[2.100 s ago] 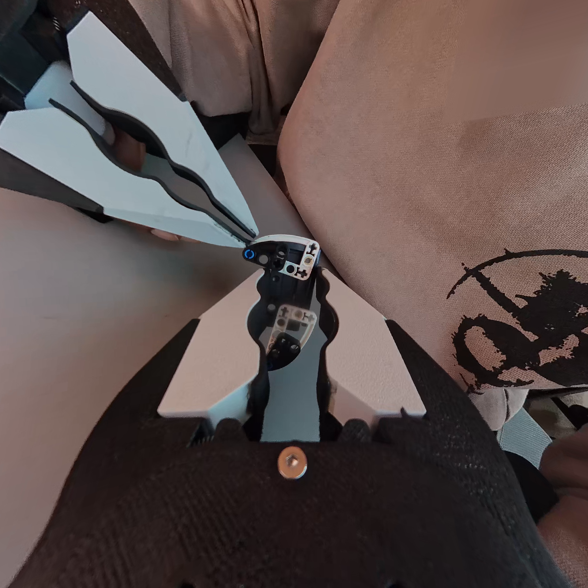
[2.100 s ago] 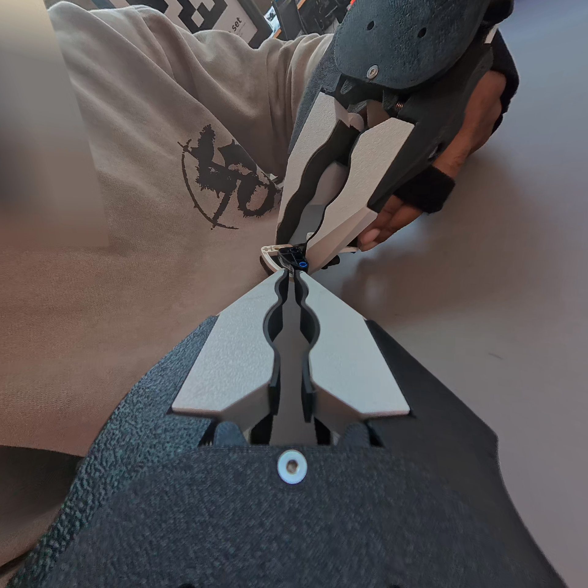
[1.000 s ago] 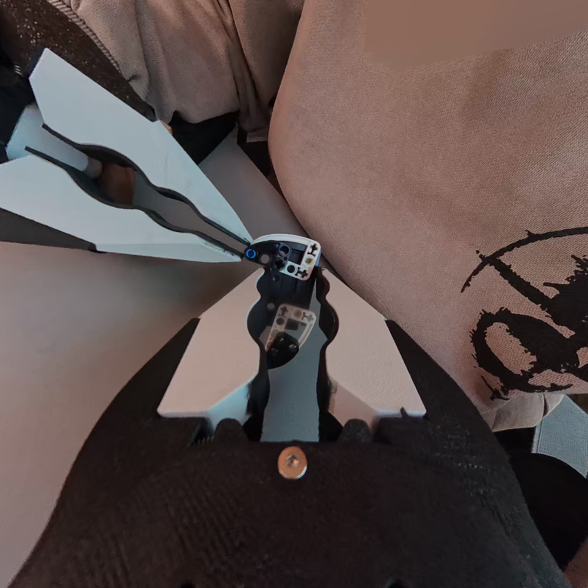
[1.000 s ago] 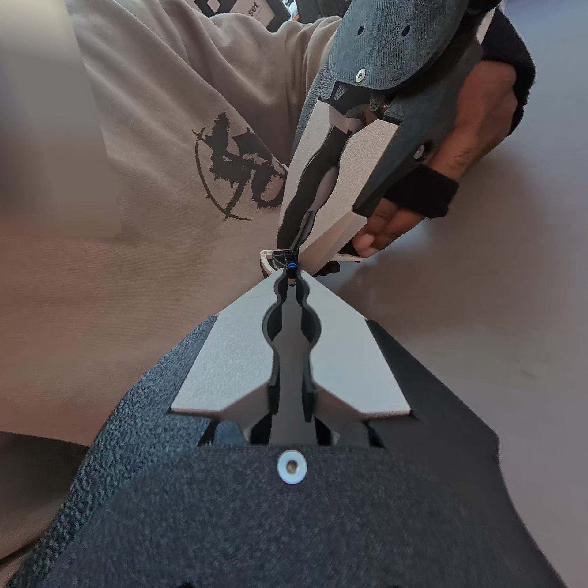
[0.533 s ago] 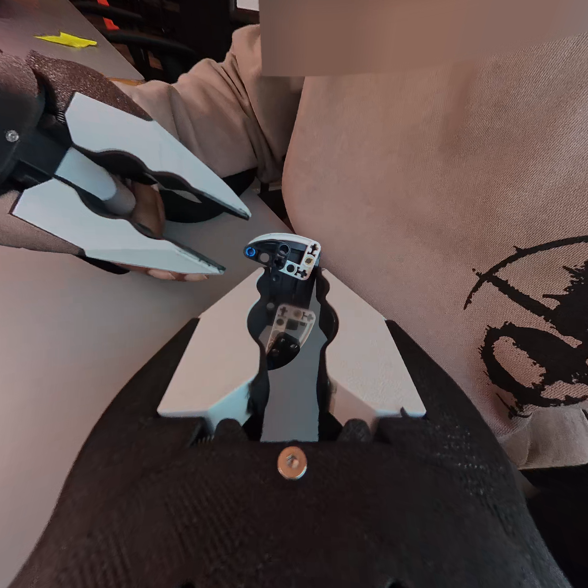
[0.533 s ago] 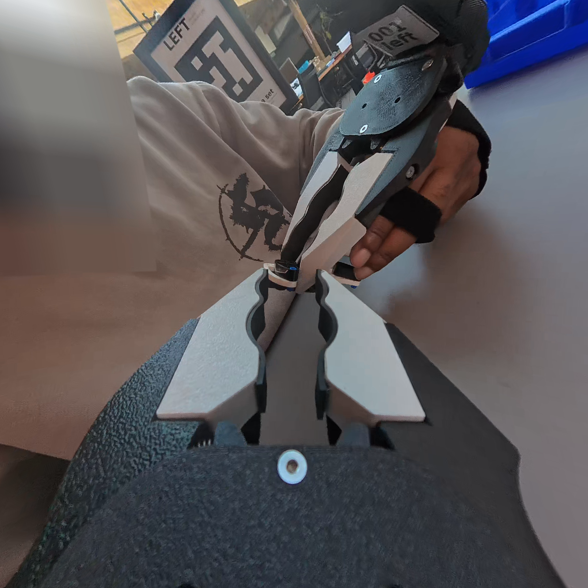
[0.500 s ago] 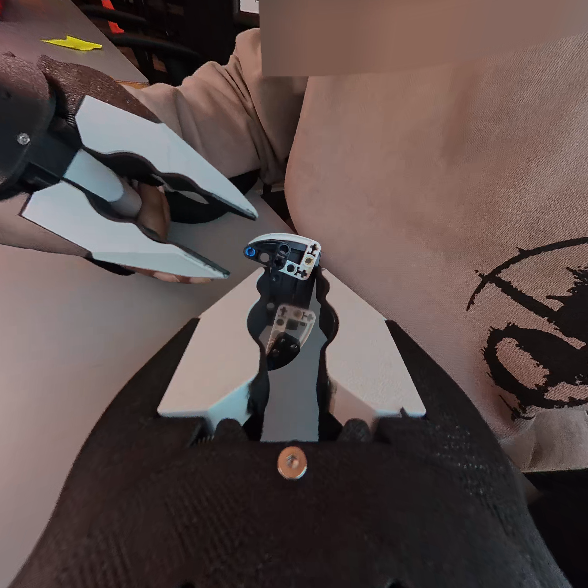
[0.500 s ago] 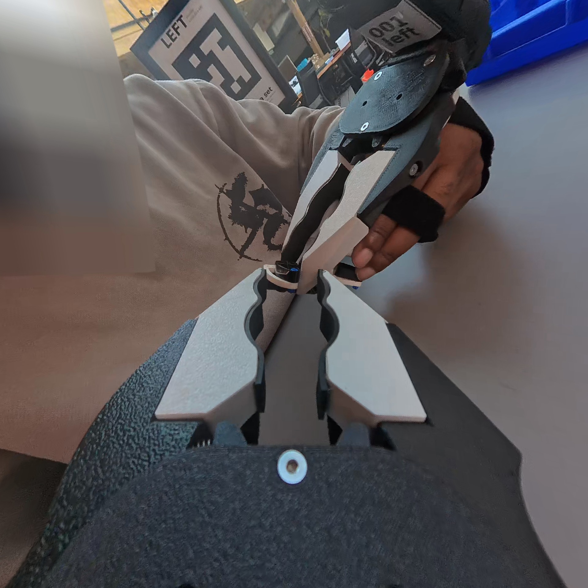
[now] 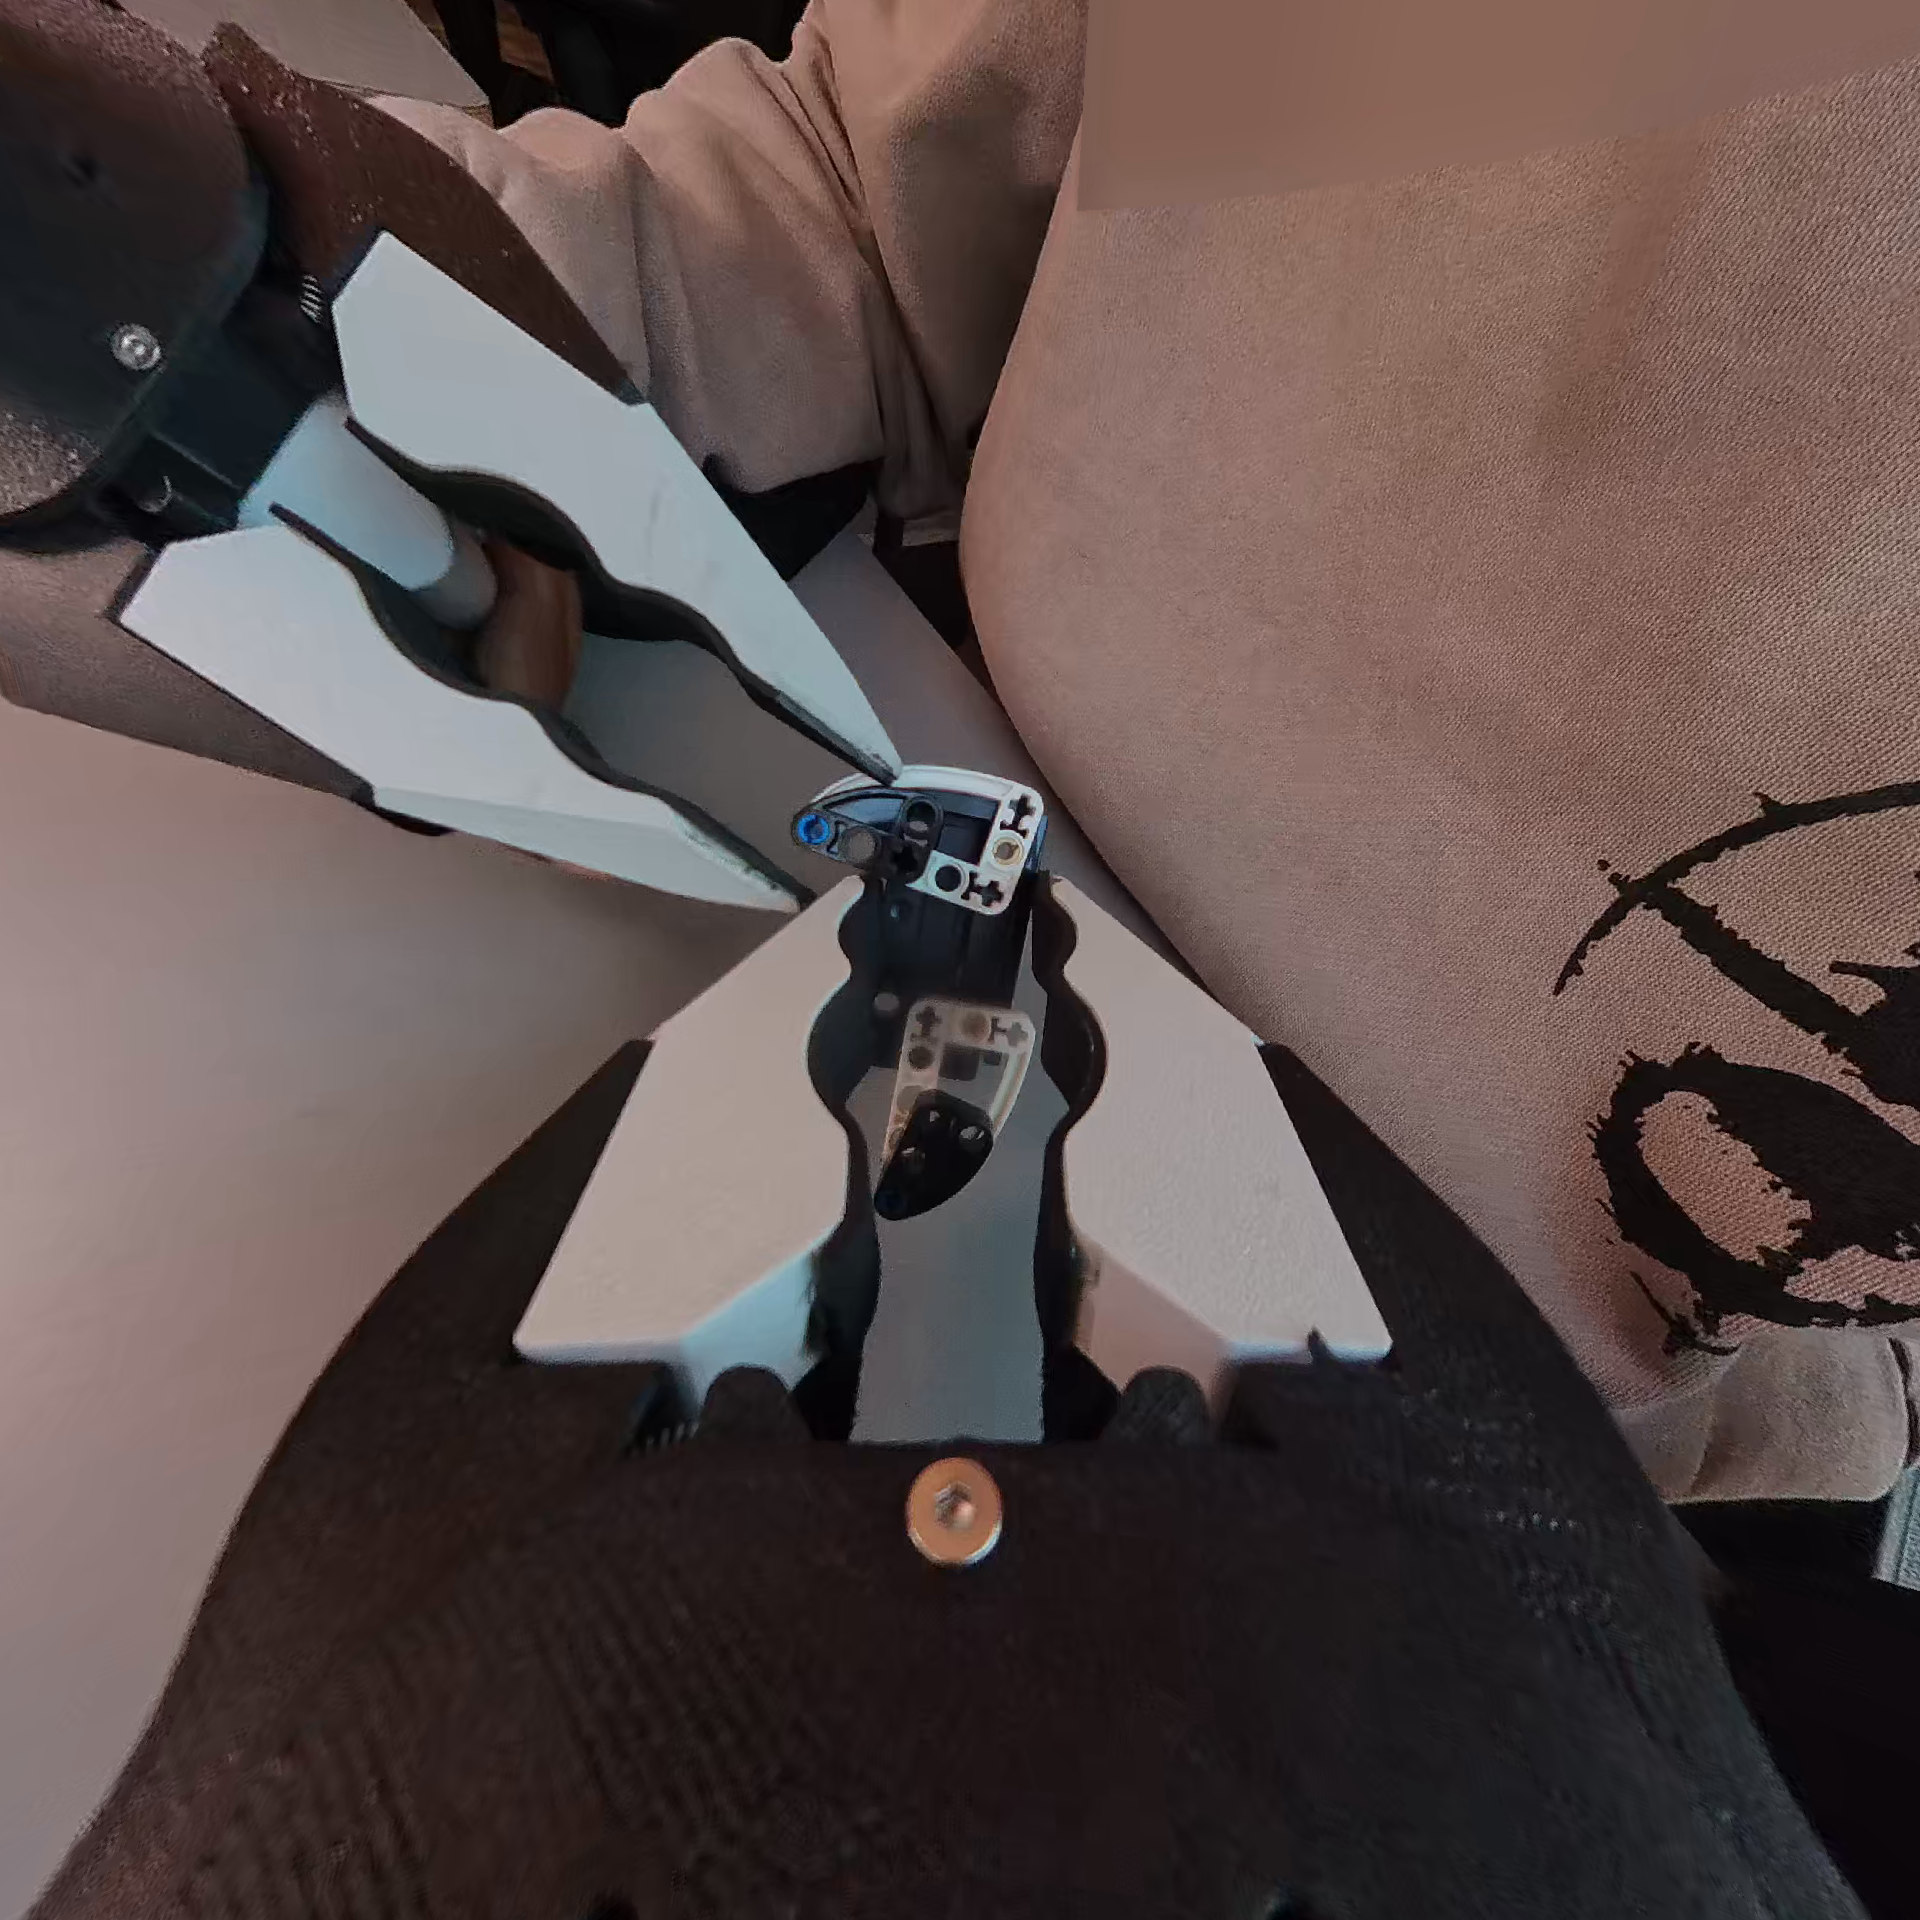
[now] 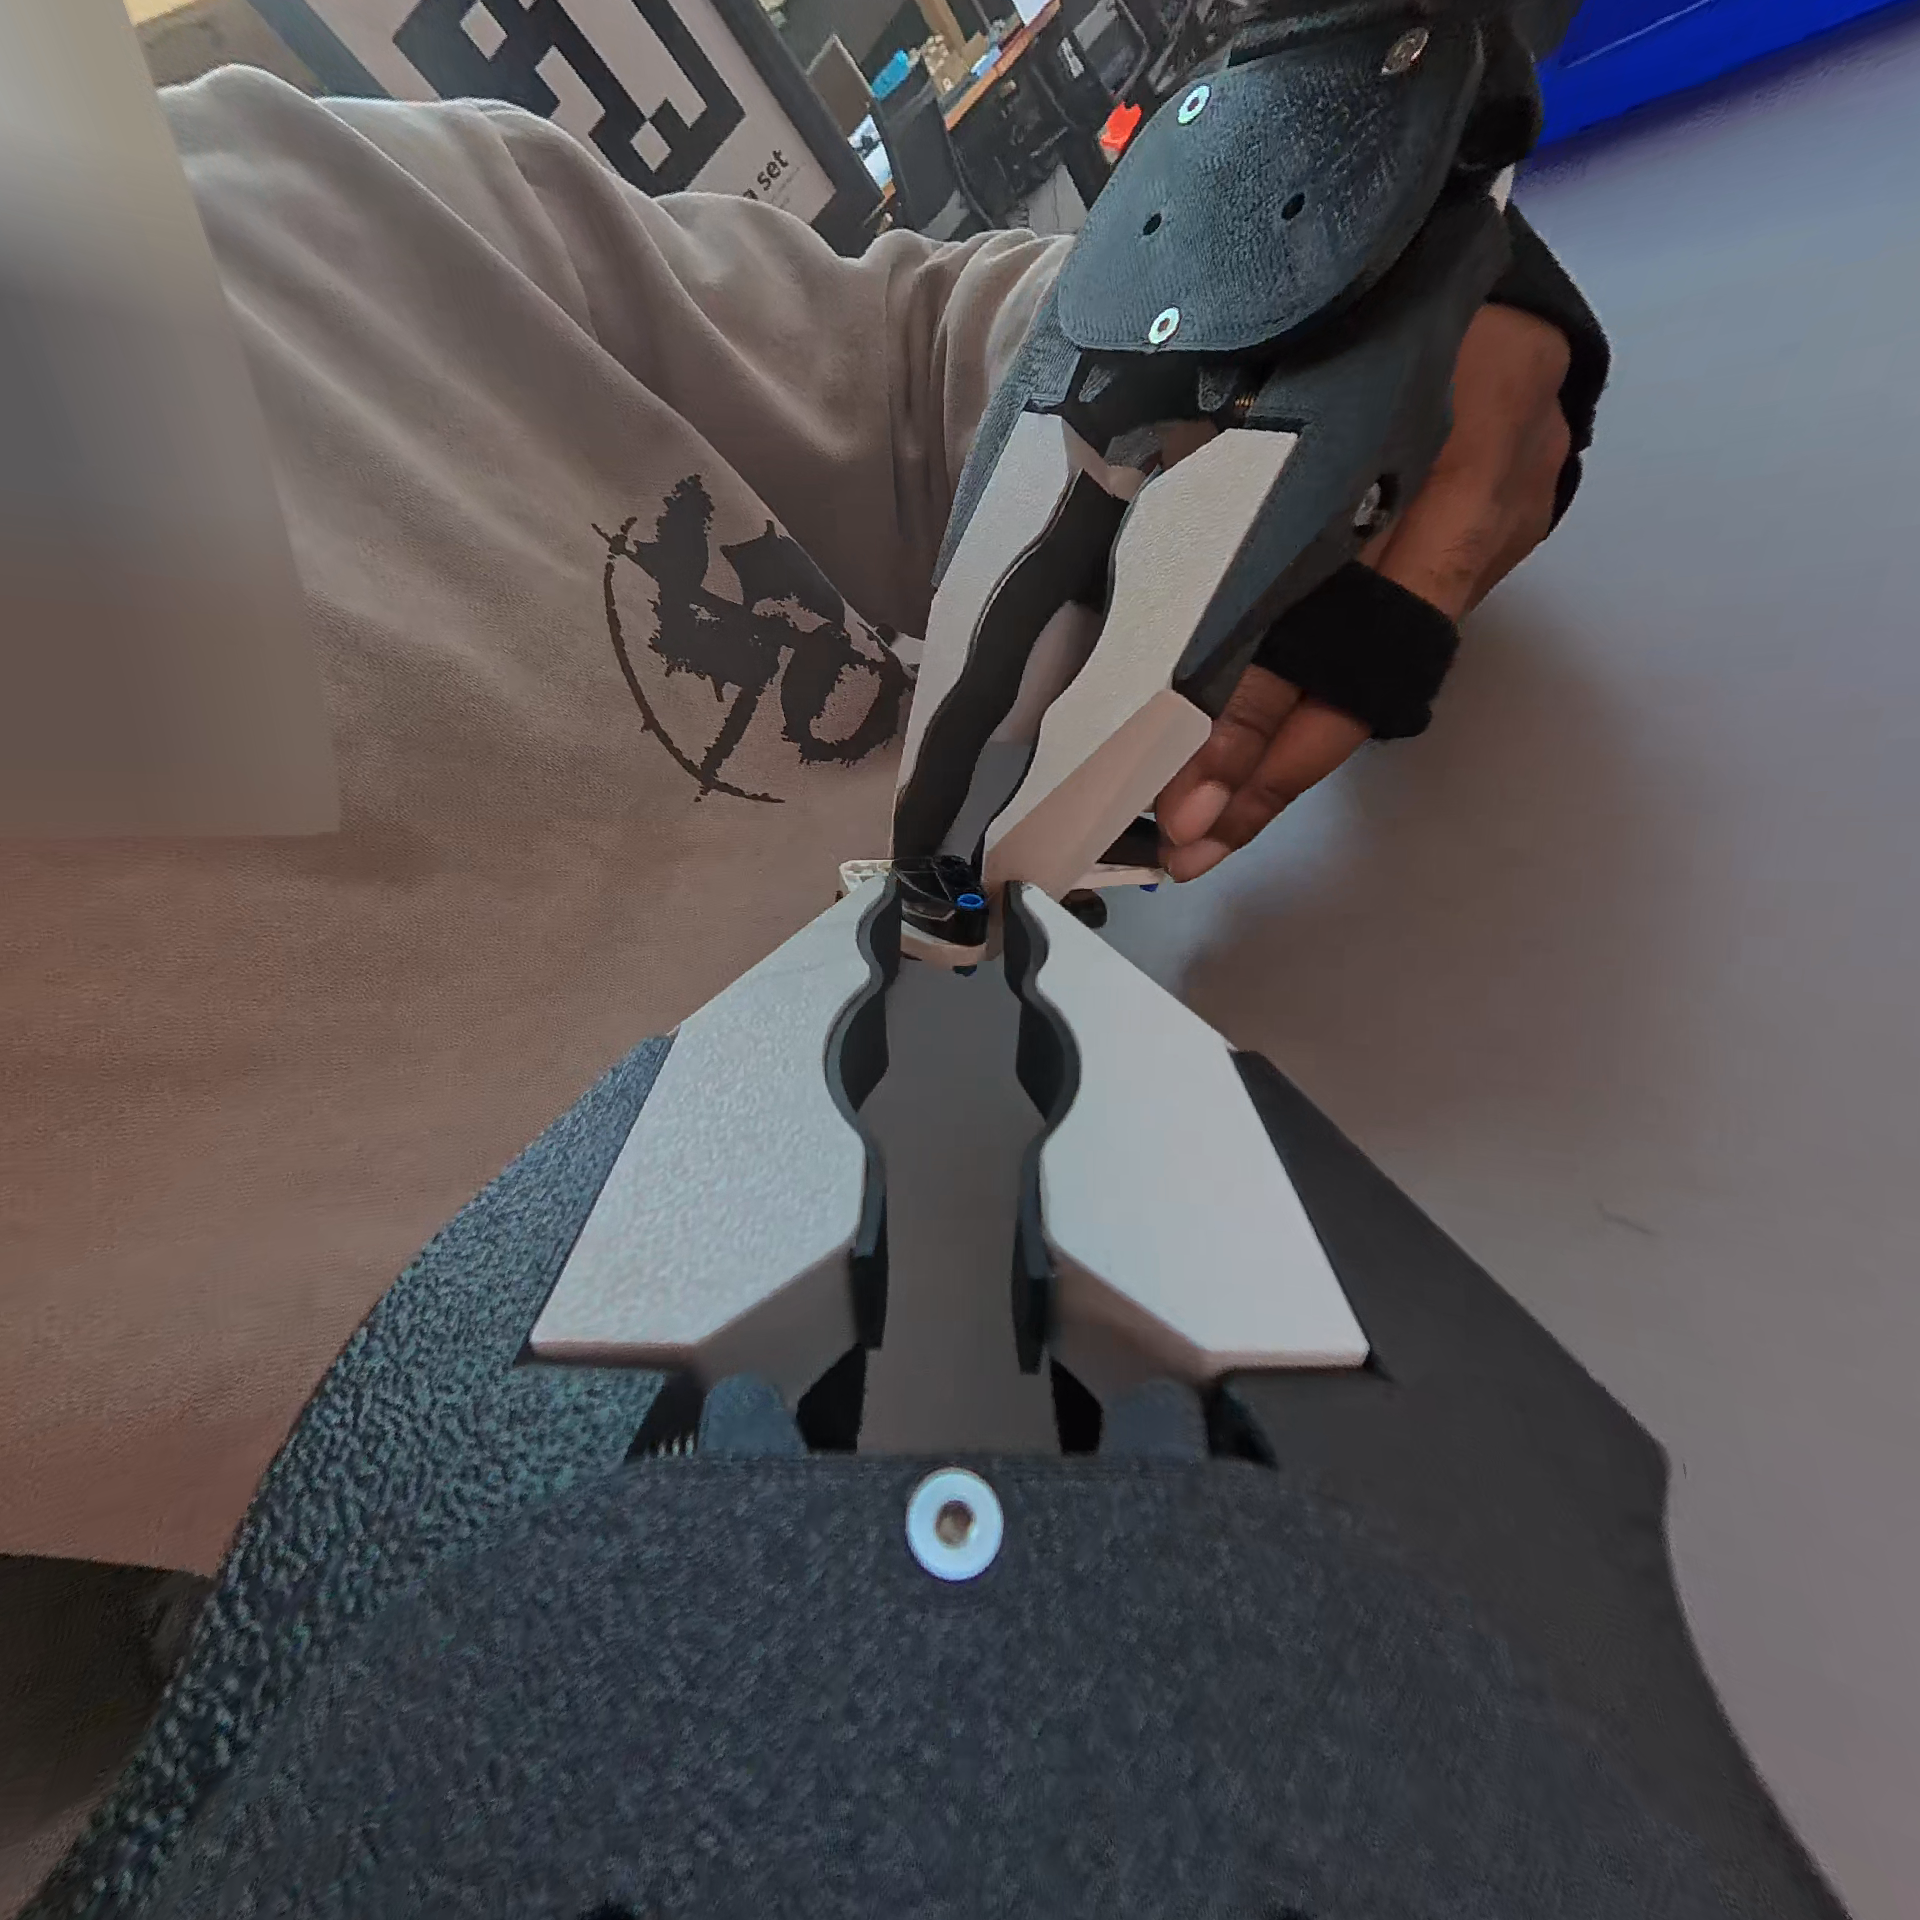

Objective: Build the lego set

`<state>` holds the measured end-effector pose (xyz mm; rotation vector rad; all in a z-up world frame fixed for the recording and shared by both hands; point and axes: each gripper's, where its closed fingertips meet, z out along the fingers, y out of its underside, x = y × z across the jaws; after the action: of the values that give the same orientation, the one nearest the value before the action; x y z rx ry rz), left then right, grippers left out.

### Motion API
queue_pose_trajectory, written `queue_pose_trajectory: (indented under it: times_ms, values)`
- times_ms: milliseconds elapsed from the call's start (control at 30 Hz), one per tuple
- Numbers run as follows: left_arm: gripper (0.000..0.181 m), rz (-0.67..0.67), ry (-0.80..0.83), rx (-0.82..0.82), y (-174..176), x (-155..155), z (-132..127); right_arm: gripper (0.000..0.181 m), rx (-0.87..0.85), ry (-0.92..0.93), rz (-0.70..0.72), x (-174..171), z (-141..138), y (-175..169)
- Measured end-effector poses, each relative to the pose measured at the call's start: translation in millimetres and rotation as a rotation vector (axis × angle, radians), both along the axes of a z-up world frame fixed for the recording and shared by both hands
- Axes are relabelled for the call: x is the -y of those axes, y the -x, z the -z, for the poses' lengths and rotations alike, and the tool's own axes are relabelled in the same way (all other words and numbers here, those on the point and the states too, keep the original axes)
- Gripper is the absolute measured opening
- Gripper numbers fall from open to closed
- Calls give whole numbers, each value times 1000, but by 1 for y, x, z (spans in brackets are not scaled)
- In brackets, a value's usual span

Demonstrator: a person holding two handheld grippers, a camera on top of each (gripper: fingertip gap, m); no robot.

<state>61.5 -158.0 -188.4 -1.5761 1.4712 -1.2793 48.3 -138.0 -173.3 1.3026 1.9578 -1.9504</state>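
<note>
A small lego assembly of black and white beams with a blue pin at its left end is clamped in my left gripper, held just above the table. My right gripper comes in from the upper left, open, its two fingertips either side of the pin end; the upper tip touches the white curved top. In the right wrist view my right gripper is open around the assembly, and the left gripper reaches down onto it from above.
The person's beige sweatshirt with a black print fills the right side close behind the assembly. The grey table runs off to the right. A hand holds the left gripper. A blue bin stands at the far back. Only a small space, under 4 cm, lies between the two pairs of fingers.
My right gripper was shut on the pin end, then opened and drew back. It has now moved in again, open, with its tips around that end. The left gripper kept its hold.
</note>
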Motion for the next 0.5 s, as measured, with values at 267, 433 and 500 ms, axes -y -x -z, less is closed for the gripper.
queue_pose_trajectory:
  times_ms: [267, 433, 500]
  values:
    - [26, -59, 11, 47, 7, -12, -7, 11, -44, 22, 24, -10, -10, 0]
    - [26, -158, 34, 158, 21, -31, -27, 9, -138, 59, 113, -28, -28, 4]
    - [26, -172, 36, 183, 23, -34, -32, 9, -173, 62, 129, -30, -33, 5]
